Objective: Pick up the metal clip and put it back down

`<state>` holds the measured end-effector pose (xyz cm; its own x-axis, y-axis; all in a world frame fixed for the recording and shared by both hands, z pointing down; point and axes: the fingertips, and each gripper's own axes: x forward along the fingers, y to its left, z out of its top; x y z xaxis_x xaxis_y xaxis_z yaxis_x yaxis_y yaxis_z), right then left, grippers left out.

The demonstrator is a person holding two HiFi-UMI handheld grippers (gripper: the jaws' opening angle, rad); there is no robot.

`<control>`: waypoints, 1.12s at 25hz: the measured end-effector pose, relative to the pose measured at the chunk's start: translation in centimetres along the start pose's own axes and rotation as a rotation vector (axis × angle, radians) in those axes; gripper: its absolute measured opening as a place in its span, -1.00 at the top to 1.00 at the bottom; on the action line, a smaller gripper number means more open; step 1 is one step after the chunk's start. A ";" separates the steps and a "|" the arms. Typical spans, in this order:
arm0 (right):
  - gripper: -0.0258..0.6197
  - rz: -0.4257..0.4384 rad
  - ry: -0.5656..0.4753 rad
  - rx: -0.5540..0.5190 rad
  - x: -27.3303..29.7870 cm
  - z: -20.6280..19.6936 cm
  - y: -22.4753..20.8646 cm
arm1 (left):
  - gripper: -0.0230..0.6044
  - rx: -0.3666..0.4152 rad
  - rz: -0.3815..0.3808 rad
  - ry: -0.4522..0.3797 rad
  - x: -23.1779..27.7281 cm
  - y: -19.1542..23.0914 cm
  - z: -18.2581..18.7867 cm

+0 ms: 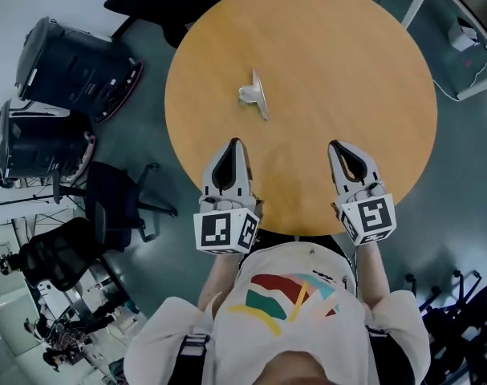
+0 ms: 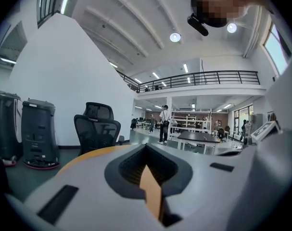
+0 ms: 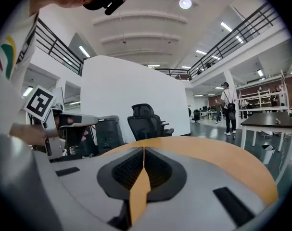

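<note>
The metal clip [image 1: 255, 95] lies on the round wooden table [image 1: 339, 70], left of its middle. In the head view my left gripper [image 1: 234, 143] rests near the table's front edge, its tips a short way below the clip, jaws together with nothing between them. My right gripper [image 1: 335, 146] sits beside it to the right, also shut and empty. Both gripper views show closed jaws pointing across the tabletop; the clip does not show in either. My left gripper [image 3: 64, 124] also appears at the left of the right gripper view.
Two dark wheeled machines [image 1: 66, 66] and office chairs [image 1: 119, 199] stand on the floor left of the table. A white desk leg and shelf [image 1: 460, 46] sit at the upper right. People stand far off [image 2: 163, 124] in the hall.
</note>
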<state>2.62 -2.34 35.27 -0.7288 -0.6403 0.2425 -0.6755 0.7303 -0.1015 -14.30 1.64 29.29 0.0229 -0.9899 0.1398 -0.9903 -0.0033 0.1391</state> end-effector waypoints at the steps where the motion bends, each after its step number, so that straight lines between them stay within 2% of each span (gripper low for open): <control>1: 0.88 0.022 -0.007 -0.004 0.6 -0.1 0.2 | 0.79 0.006 0.012 0.004 0.1 0.5 -0.1; 4: 0.88 0.082 -0.023 -0.035 2.7 0.0 1.2 | 0.79 0.023 0.037 0.010 0.6 2.1 -0.7; 9: 0.88 0.148 -0.006 -0.122 7.0 1.2 2.9 | 0.79 -0.053 0.038 0.001 2.9 5.7 -1.8; 12: 0.88 0.179 0.029 -0.128 10.7 1.6 3.5 | 0.79 -0.058 0.036 -0.004 5.3 8.5 -2.0; 14: 0.87 0.196 0.040 -0.107 13.5 1.6 3.2 | 0.79 -0.063 0.061 -0.001 6.9 10.5 -2.5; 15: 0.78 0.202 0.041 -0.100 15.0 1.7 2.7 | 0.79 -0.073 0.075 -0.001 7.8 11.2 -2.7; 16: 0.11 0.212 0.043 -0.104 16.6 1.8 2.2 | 0.79 -0.084 0.086 -0.002 8.6 11.8 -2.9; 17: -0.03 0.228 0.047 -0.122 18.2 1.9 2.0 | 0.79 -0.092 0.094 -0.002 9.2 12.4 -3.1; 18: -0.03 0.250 0.052 -0.152 19.9 2.0 2.1 | 0.79 -0.098 0.101 0.004 9.7 13.2 -3.5; 20: -0.03 0.339 0.079 -0.234 23.3 1.7 3.7 | 0.79 -0.111 0.115 0.027 10.3 15.1 -4.7; 22: -0.03 0.526 0.171 -0.320 26.6 -0.1 6.5 | 0.79 -0.128 0.130 0.039 10.8 17.4 -6.1; 24: -0.03 0.726 0.316 -0.395 29.3 -3.5 8.9 | 0.79 -0.128 0.159 0.021 11.3 19.6 -7.4; 26: -0.03 0.820 0.417 -0.520 31.4 -6.6 9.8 | 0.79 -0.129 0.198 0.001 11.4 21.2 -8.5; 28: -0.03 0.856 0.490 -0.659 32.9 -8.3 9.8 | 0.79 -0.152 0.227 0.002 11.5 22.4 -9.1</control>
<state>-27.05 -14.33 50.32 -0.6976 0.1707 0.6958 0.3035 0.9501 0.0712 -34.97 -8.53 42.95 -0.1965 -0.9627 0.1859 -0.9381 0.2398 0.2501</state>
